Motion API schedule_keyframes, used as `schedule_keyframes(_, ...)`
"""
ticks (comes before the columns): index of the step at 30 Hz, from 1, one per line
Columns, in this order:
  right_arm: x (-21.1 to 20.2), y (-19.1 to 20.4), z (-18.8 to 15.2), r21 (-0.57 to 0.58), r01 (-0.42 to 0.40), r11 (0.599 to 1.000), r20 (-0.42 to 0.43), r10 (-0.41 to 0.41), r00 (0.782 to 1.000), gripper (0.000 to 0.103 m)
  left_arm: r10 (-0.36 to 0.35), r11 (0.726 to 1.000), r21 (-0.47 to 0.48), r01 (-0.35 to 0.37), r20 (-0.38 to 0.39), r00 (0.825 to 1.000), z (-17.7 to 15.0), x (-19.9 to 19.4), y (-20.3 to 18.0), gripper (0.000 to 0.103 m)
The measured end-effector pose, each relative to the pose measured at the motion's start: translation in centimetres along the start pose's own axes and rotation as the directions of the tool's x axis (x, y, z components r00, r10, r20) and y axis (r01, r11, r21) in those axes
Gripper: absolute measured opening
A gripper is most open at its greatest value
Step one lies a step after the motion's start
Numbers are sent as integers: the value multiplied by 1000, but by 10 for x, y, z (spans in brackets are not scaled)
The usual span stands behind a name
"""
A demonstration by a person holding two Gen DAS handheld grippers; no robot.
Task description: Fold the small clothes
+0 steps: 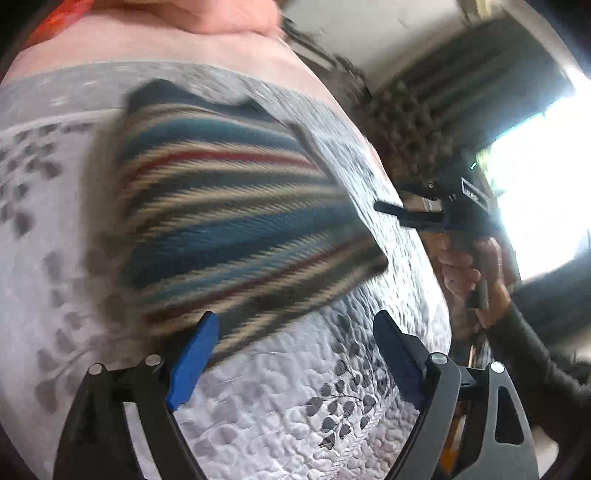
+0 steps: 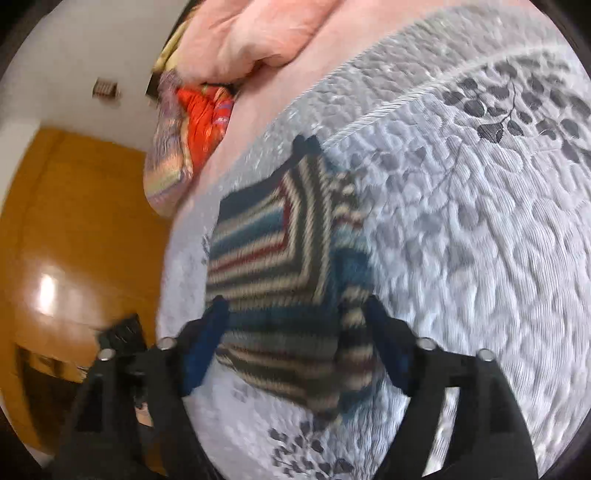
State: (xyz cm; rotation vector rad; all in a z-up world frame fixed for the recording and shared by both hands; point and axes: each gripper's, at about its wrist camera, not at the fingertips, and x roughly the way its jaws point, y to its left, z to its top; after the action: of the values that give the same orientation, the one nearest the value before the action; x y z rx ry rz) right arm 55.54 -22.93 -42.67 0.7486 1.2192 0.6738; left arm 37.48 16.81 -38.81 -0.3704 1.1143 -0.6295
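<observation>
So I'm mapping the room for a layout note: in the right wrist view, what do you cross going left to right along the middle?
Wooden door → colourful bundled cloth → striped knit garment → grey leaf-patterned quilt.

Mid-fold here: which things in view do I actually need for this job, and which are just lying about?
For the job:
striped knit garment, lying on the grey quilt
left gripper, open
right gripper, open over the garment

Just lying about:
pink bedding
orange cloth bundle
wooden door
</observation>
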Motion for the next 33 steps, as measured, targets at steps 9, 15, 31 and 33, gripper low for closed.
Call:
schedule_keyframes(9,98,-13,48,44,5,999,-158,2,987,82,-138,940,-305,153,71,988,2,9,108,88)
schedule_keyframes(15,120,-9,53,24,-59,998,-194,62,979,76,-289,902,-308,302,90,953,13,41,118,88)
schedule_keyframes(31,135,28,44,-21,-108,994,-128,105,986,43,-199,936,-298,188,-5,980,34,69,82,60)
schedule_keyframes(33,130,36,38,-19,-125,992,-109,122,987,42,-189,940,-289,180,-6,982,33,61,78,57)
